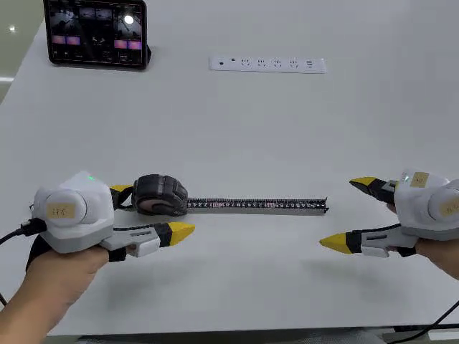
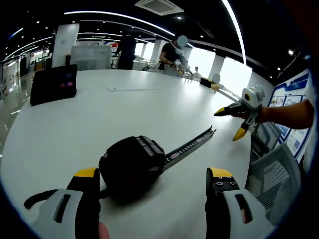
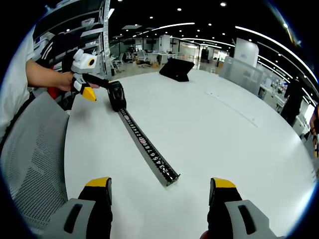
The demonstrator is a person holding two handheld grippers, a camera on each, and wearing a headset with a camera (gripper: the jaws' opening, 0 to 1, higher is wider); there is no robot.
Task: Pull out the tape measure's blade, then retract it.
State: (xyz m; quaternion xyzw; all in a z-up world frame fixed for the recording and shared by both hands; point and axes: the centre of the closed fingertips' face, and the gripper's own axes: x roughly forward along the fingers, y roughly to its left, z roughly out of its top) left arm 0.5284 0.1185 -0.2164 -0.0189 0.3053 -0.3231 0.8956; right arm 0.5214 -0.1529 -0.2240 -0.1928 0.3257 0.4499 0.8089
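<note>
On the white table [image 1: 237, 129], the tape measure [image 1: 159, 195] lies at lower left between your left gripper's [image 1: 153, 208] parted jaws. Its blade [image 1: 258, 206] reaches toward your right gripper [image 1: 344, 212], whose jaws are also apart.

Head view looks down toward the white desk's [image 1: 237, 143] far edge; both gripper views, low, face each other along the black numbered blade [image 2: 189, 147].

Scale digits, about 4 to 8, on the tape measure's blade [image 3: 146, 147].
</note>
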